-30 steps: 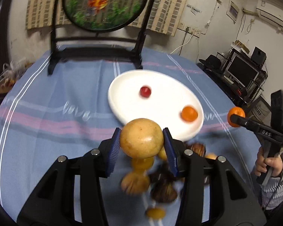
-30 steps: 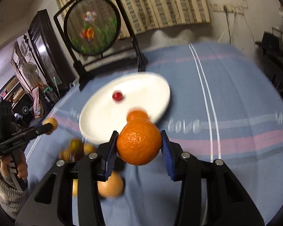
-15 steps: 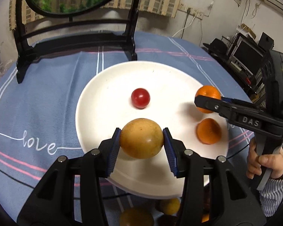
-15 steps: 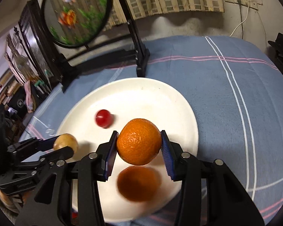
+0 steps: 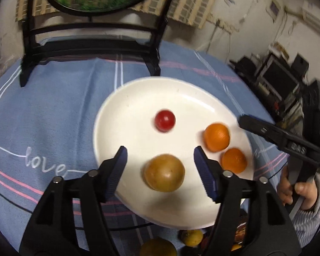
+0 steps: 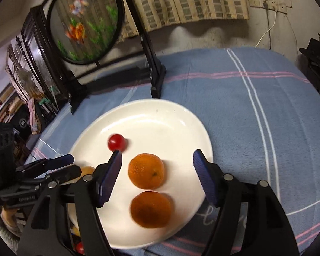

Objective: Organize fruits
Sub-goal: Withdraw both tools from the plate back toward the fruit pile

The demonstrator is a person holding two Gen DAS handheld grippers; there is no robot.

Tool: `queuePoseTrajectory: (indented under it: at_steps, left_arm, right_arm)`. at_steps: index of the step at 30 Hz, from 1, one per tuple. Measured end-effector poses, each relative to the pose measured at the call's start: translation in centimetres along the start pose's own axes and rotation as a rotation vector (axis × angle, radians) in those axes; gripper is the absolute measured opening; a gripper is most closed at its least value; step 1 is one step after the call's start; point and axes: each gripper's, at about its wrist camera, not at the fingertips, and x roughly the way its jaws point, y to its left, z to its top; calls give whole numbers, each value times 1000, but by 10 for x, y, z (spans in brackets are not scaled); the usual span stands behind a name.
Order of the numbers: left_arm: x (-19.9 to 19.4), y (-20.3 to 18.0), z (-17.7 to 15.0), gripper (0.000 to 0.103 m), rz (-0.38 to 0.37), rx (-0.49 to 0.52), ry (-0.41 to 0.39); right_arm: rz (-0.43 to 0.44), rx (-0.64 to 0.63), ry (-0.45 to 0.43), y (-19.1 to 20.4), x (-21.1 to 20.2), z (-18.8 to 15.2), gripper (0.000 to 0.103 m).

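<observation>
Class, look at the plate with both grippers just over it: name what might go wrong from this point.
1. The yellow-brown fruit lies loose between the opening jaws of the left gripper; pulling back carelessly could knock it off the white plate.
2. The near orange sits close to the plate's edge and may roll off.
3. The two grippers work close together, so the right gripper could clip the left.
</observation>
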Motion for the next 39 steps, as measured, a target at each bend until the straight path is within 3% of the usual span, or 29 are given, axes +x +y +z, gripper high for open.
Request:
queuePoseTrajectory:
  at_steps: [3,6,10,11,12,13,19,21,27,32,36,39]
  left_arm:
    - [-23,4,3,69,4,-20,-48]
    - [-53,5,-7,77,9,-28,-100]
    - [-90,12,-43,79,46,-30,-137]
    - [-96,13,-54,79,55,-32,-144]
    - [-100,15,-65,79,70,-31,-145]
    - [-104,17,-77,79,83,-29,-141]
    - [-108,22,-129,79,146,13,-82]
    - [-109,16,-136,79,122,39,-77]
    - [-98,2,-141,82,123,121,-41]
    - [-83,3,-142,82,149,126,21]
    - [-74,9,-141,87,194,118,52]
    - [-80,14,-138,91,267,118,13]
  right_arm:
    - [32,7,-44,9,-27,3,70]
    - [76,21,-88,17,-60,-6,70]
    - [89,2,-116,25,-94,-36,70]
    - [81,6,-120,24,-101,-50,76]
    - [76,12,-115,23,-105,-59,93]
    - [72,23,-109,20,-110,-73,101]
    - [58,62,-81,6,-120,-109,102]
    - [71,91,-87,0,-123,-108,102]
    - [65,131,-77,-8,-123,-109,102]
    - [72,132,-60,-6,-122,-110,102]
    - [69,126,-49,-3,-121,-110,102]
    - [68,126,-38,-4,-120,-111,102]
